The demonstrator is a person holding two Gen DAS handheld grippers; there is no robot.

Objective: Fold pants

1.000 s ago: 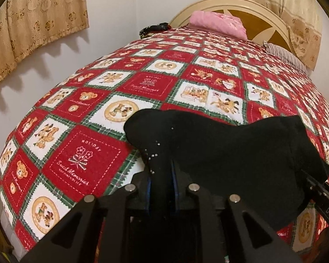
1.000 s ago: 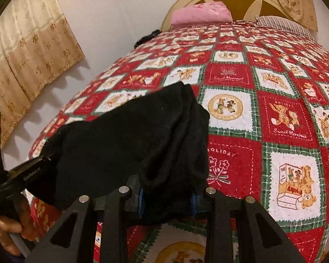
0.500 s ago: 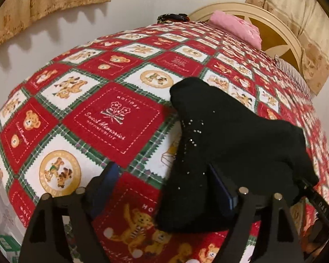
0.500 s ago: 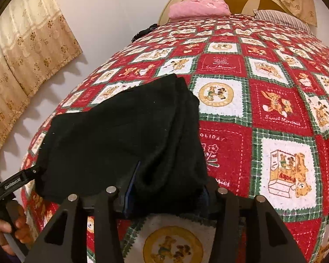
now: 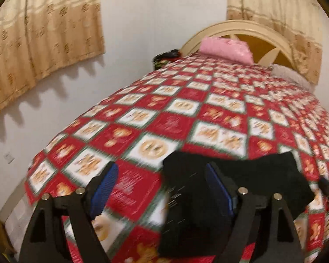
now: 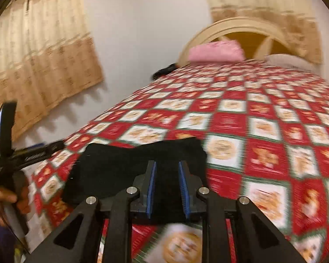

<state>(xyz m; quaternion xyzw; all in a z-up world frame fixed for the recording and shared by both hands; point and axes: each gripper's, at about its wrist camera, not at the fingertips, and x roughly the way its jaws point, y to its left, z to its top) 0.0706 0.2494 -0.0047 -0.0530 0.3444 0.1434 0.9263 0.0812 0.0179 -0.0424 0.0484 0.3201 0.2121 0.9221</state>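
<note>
The black pants [image 5: 252, 175] lie folded in a flat bundle on the red patchwork bedspread [image 5: 186, 114], near the bed's front edge. My left gripper [image 5: 161, 171] hangs above the bundle's left end, open wide, holding nothing. In the right wrist view the pants [image 6: 120, 166] lie under and behind my right gripper [image 6: 166, 166]. Its jaws are closing with a narrow gap and no cloth between the blue pads [image 6: 152, 175]. At the left of that view a hand [image 6: 8, 197] holds the left gripper [image 6: 28, 153]. Both views are blurred.
A pink folded cloth [image 5: 226, 48] lies at the cream headboard [image 5: 241, 26], with a dark object [image 5: 164, 57] at the bed's far left corner. The white wall and beige curtains [image 5: 43, 32] run along the bed's left side. The bedspread [image 6: 263, 120] stretches away to the right.
Both grippers have let go of the black pants and lifted up and back. The left jaws have opened wide; the right jaws opened, then narrowed. The pants now rest on the bed.
</note>
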